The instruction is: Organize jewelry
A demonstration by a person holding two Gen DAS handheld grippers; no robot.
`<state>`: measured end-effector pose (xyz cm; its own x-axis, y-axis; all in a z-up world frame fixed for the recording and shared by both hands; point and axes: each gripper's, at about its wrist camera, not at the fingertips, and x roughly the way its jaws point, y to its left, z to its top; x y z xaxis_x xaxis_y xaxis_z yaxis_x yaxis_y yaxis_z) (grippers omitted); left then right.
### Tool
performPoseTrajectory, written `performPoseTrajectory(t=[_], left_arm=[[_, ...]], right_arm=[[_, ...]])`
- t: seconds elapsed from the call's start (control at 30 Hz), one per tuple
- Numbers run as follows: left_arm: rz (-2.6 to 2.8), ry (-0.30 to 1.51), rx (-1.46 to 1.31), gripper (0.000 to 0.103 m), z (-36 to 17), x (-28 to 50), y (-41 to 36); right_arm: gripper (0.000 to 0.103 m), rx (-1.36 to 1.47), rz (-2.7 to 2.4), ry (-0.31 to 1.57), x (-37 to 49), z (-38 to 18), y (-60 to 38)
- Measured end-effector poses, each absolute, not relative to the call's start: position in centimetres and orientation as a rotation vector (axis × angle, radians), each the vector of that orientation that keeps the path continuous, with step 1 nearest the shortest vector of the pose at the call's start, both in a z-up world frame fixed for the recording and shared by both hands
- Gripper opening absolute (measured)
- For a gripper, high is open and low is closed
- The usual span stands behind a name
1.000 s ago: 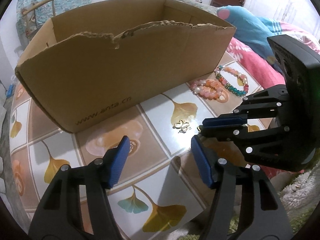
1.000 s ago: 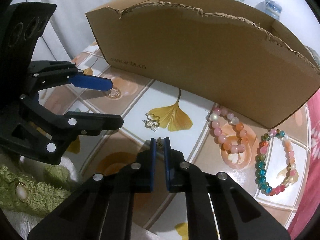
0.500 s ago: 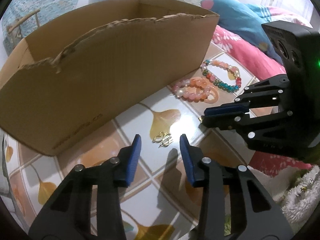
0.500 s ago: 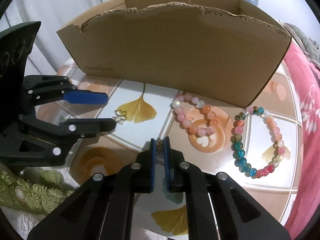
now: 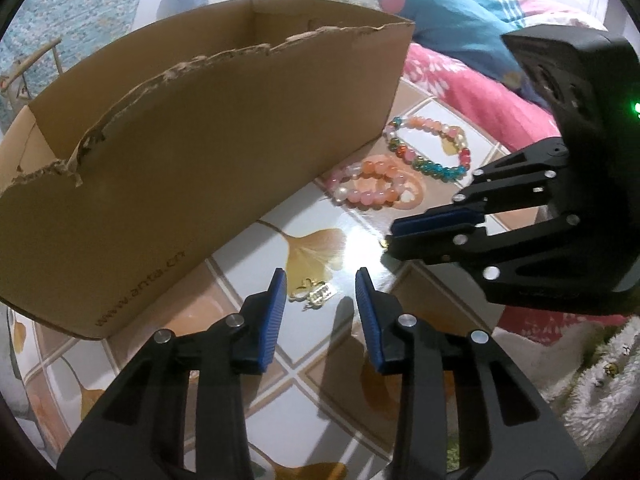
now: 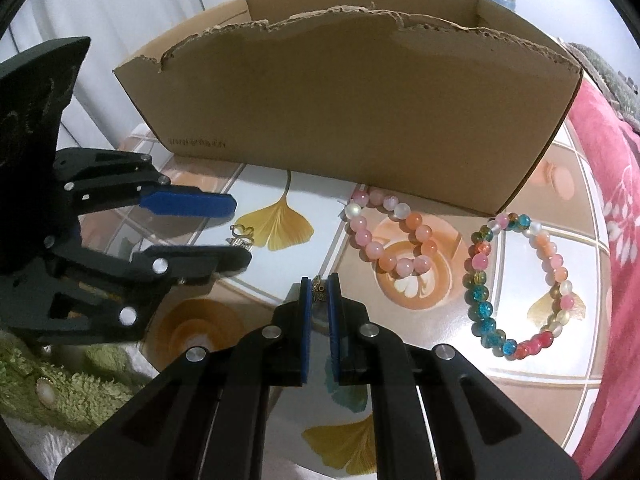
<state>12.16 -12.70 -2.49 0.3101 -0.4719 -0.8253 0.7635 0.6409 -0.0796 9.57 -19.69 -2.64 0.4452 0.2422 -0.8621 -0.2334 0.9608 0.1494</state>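
- Left tongs (image 5: 320, 292) stood spread around the gold earring (image 5: 313, 293) on the tabletop (image 5: 280, 364); closing seemed next.
- Right tongs (image 6: 319, 286) pinched a small charm (image 6: 318, 289), likely bound for the cardboard box (image 6: 344, 120).

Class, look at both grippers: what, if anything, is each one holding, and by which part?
The right gripper pinches a small bronze charm at its fingertips; which part it grips is unclear. The left gripper is open, holding nothing, its fingers either side of a gold earring on the table.
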Motion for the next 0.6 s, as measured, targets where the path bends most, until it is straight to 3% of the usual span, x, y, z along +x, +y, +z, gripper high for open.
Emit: performPoseTrajectory(t=[0.17, 0.6], left_arm=[[-0.830, 0.940, 0.371, 0.020, -2.73, 12.45, -12.75], [-0.828, 0.965, 0.410, 0.020, -3.27, 12.64, -12.61]], right_arm=[[0.008, 0.007, 0.297, 1.070, 9.75, -2.64, -19.53], [0.008, 0.009, 0.299, 1.070, 9.88, -2.61, -19.47]])
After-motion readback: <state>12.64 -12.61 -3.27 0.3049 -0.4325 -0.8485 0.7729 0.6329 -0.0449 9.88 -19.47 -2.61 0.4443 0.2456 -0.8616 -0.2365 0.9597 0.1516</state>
